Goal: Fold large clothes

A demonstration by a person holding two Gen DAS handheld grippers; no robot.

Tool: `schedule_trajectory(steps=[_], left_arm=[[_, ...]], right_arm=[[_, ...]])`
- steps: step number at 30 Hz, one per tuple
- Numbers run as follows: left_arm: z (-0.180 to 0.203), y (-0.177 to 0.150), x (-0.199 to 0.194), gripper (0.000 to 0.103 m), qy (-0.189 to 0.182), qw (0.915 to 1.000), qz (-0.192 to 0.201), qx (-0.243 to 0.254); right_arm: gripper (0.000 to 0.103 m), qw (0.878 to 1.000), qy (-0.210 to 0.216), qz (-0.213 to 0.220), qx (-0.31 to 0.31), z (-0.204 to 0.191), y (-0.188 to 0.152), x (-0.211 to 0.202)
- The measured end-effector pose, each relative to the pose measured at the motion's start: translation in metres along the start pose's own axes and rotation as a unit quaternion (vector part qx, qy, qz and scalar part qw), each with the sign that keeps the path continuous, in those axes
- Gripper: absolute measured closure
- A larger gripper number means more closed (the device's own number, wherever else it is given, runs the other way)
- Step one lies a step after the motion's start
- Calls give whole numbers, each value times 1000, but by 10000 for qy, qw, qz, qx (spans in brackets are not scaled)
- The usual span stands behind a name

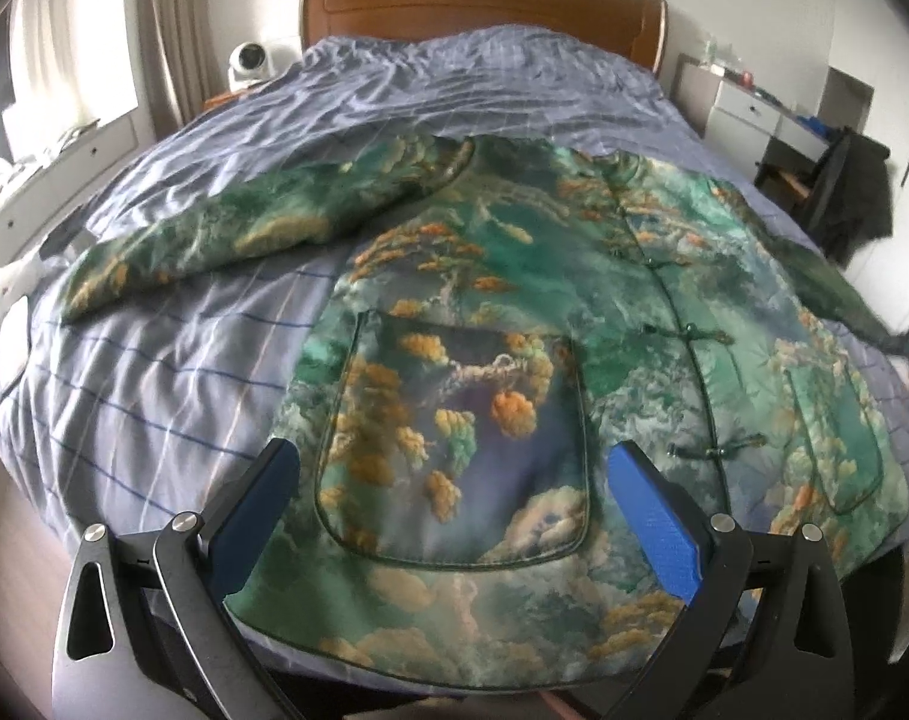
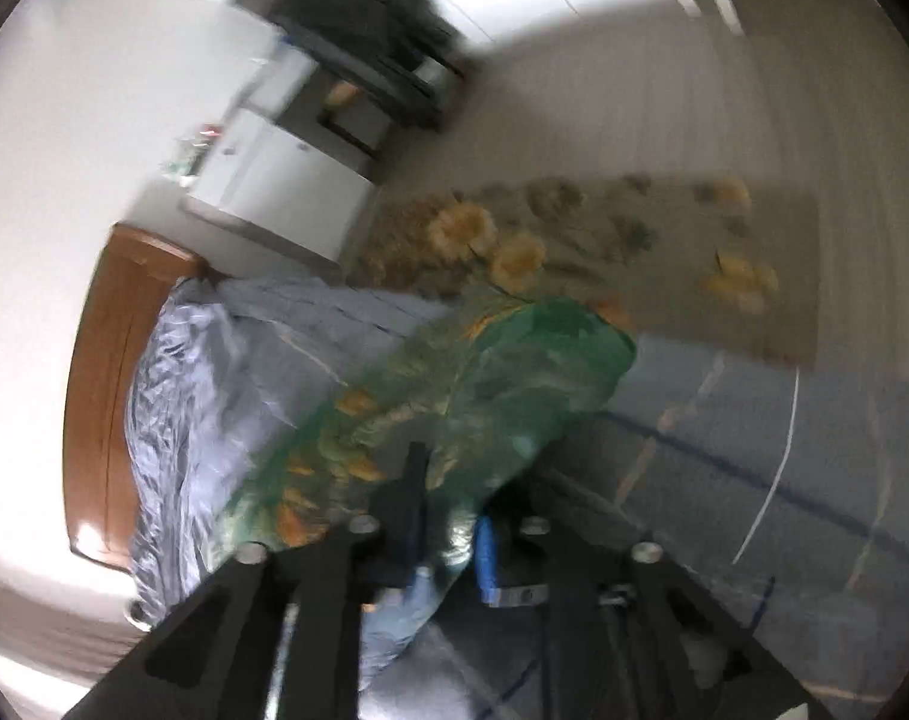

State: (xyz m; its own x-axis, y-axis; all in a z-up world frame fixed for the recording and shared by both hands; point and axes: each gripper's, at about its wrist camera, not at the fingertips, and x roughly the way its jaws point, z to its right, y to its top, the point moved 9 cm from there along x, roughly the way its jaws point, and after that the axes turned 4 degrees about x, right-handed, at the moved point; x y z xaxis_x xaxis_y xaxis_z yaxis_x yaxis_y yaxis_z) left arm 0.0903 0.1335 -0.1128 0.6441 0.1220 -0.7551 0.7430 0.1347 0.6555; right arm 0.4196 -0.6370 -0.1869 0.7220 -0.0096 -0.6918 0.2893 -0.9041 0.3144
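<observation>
Your right gripper (image 2: 448, 516) pinches the jacket (image 1: 514, 312) sleeve (image 2: 490, 396), left gripper (image 1: 454, 516) gaping empty; thin bite may slip.

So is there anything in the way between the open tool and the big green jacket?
No, nothing visible is in the way. The left tool hangs open right over the jacket near its hem, with only air between. The jacket lies flat on the bed. The right tool is already shut on a sleeve.

One jacket (image 1: 514, 312) at centre, one bed (image 1: 172, 396), two grippers, one headboard (image 1: 484, 0) at twelve o'clock.
</observation>
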Motion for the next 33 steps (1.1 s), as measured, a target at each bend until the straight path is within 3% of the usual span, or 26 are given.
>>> schedule_trajectory(steps=[2, 4, 9, 11, 14, 18, 23, 28, 33], left_arm=[[3, 0, 2, 1, 35, 10000, 24, 68], [9, 1, 5, 1, -17, 9999, 36, 112], [22, 7, 8, 1, -160, 9996, 11, 241], [22, 9, 2, 1, -129, 9994, 112, 284], [15, 8, -3, 1, -8, 9994, 205, 273], [5, 2, -3, 1, -32, 9998, 176, 73], [4, 3, 1, 1, -131, 9998, 152, -13], [10, 11, 0, 1, -85, 9996, 196, 163], [20, 14, 6, 1, -288, 9993, 117, 196]], right_arm=[[93, 9963, 327, 392, -693, -30, -1, -36], [93, 9926, 507, 564, -951, -36, -7, -60], [93, 9949, -138, 245, -974, 12, -31, -54], [93, 9940, -108, 375, -1023, 10, -34, -60], [93, 9834, 21, 806, -1628, -24, -35, -88], [93, 9509, 416, 1292, -2783, -101, -53, -136], [93, 8992, 1153, 1420, -3975, -192, -119, -188], [93, 8512, 1728, 911, -4871, -254, -222, -200], [89, 8128, 1782, 58, -5546, -252, -336, -163]])
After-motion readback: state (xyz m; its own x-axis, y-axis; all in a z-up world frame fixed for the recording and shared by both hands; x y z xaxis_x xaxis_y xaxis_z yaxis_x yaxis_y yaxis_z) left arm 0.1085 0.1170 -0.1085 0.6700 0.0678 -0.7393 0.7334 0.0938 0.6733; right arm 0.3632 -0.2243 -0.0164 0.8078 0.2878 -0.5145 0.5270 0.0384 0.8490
